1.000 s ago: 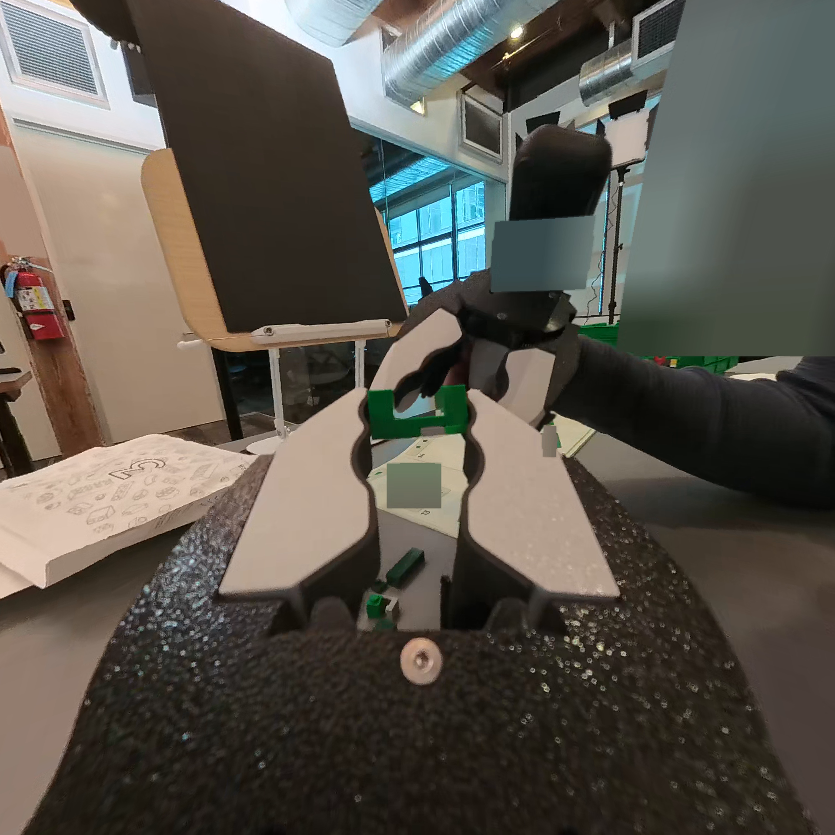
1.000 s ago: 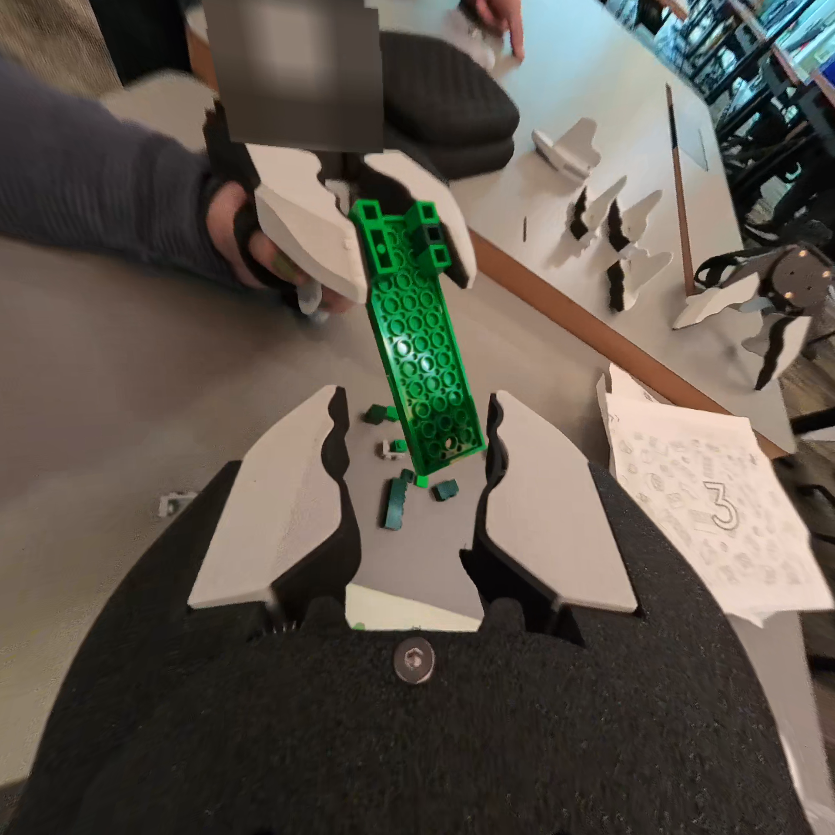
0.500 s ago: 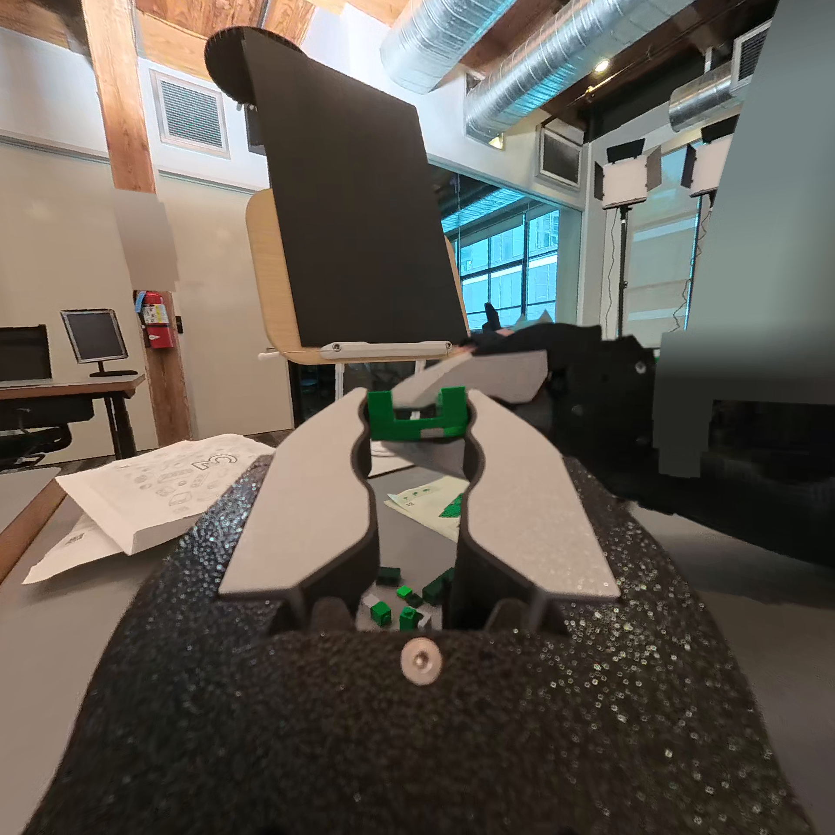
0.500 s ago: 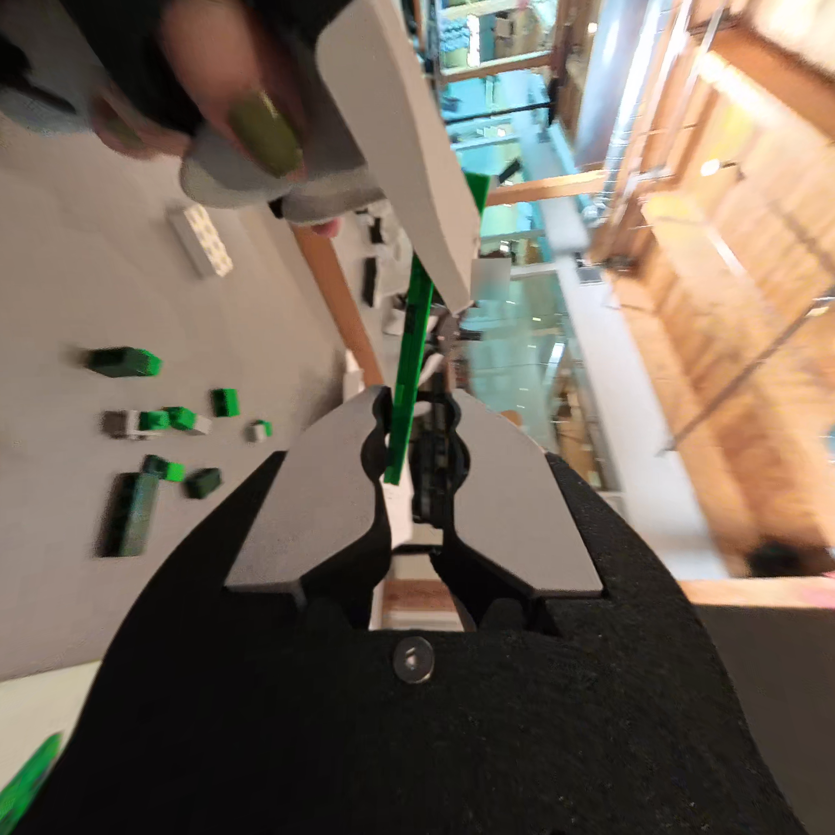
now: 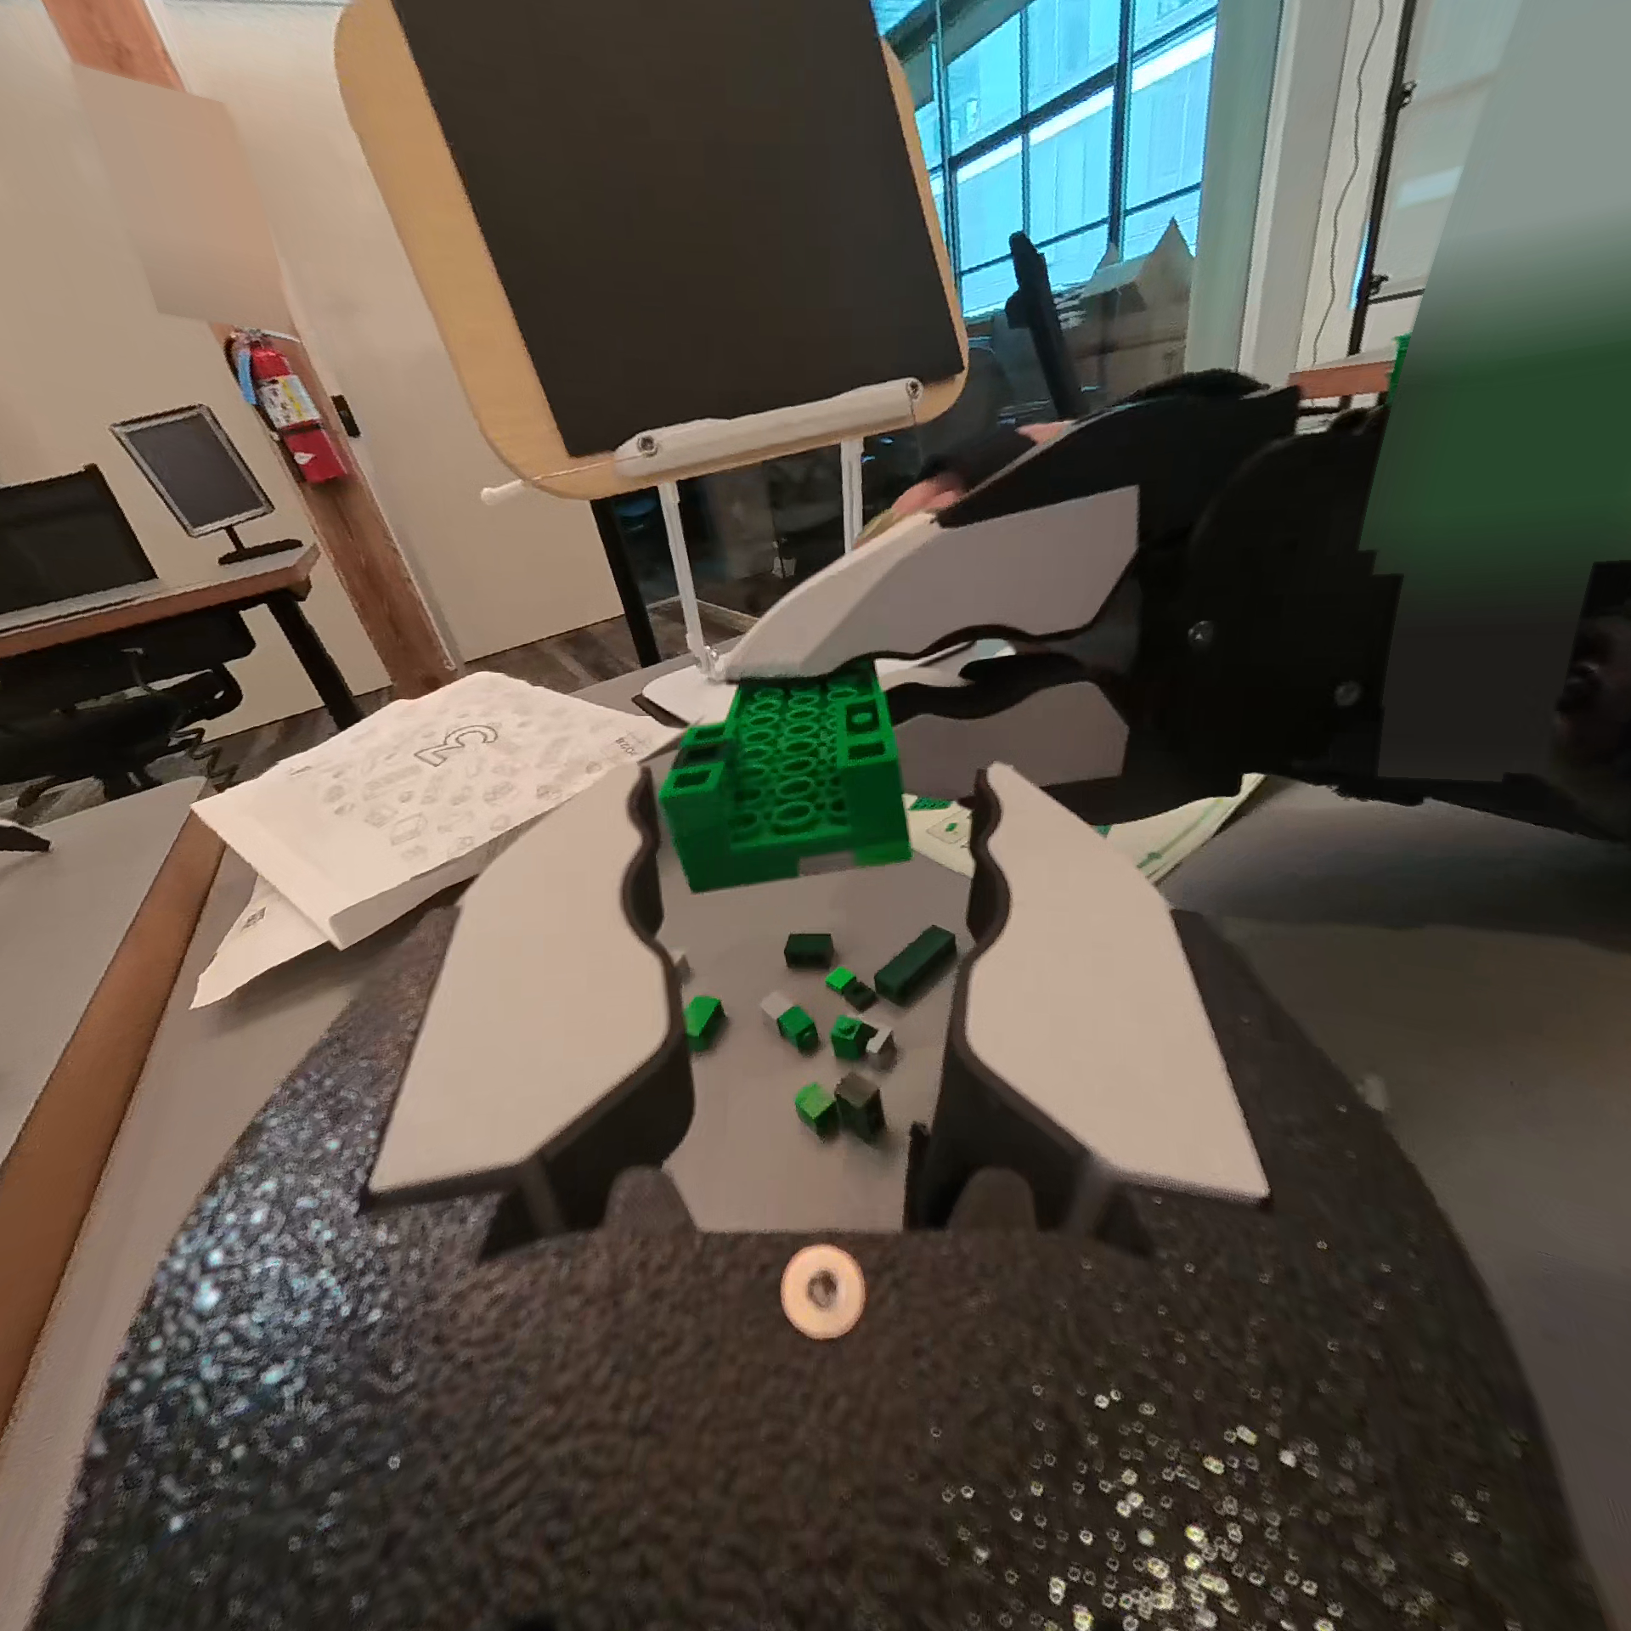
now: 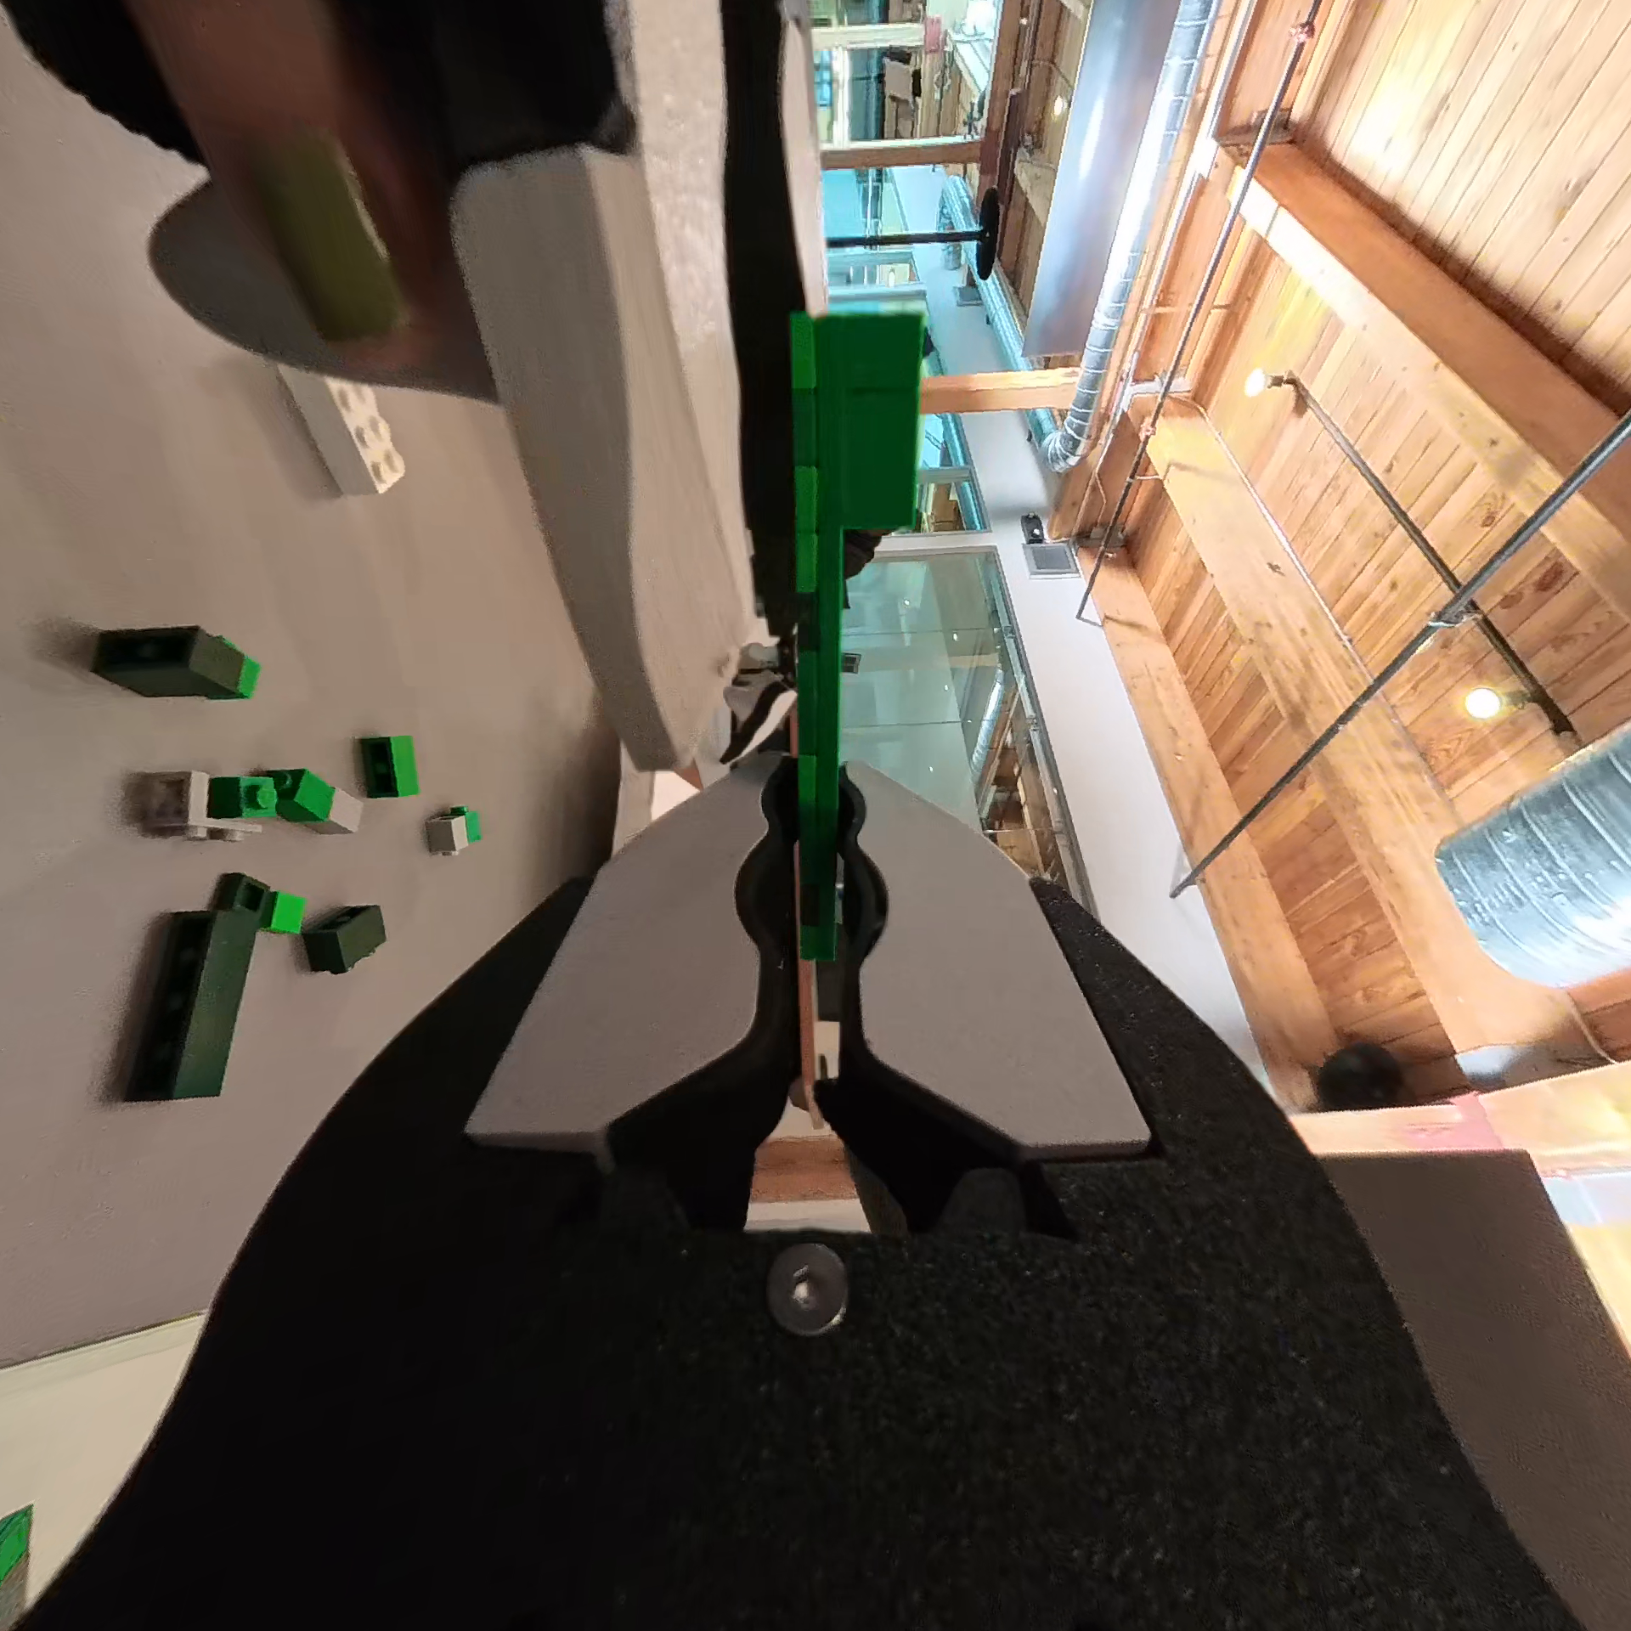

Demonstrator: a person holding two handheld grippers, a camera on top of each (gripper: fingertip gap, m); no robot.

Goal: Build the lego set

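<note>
A bright green lego plate with raised bricks at its near end point(image 5: 781, 785) hangs above the grey table point(image 5: 1324, 971). My right gripper point(image 6: 816, 785) is shut on the plate's far end, and the plate shows edge-on point(image 6: 816, 618) in the right wrist view. It reaches in from the right in the left wrist view point(image 5: 821, 684). My left gripper point(image 5: 812, 794) is open, its tips on either side of the plate's near end with gaps. One of its fingers point(image 6: 618, 441) shows close beside the plate. Several small loose green and grey bricks point(image 5: 838, 1015) lie on the table point(image 6: 247, 838).
A long dark green brick point(image 6: 190, 1006) and a white brick point(image 6: 349, 441) lie on the table. A white printed paper bag point(image 5: 424, 794) lies at the left near the table's wooden edge point(image 5: 88, 1015). An instruction sheet point(image 5: 953, 830) lies beyond the plate. A chair point(image 5: 662, 221) stands behind. Only a small space, under 4 cm, lies between the two pairs of fingers.
My left gripper has opened and let go of the plate's end. My right gripper has turned on its side and shut on the plate. The left view now looks down on the loose bricks.
</note>
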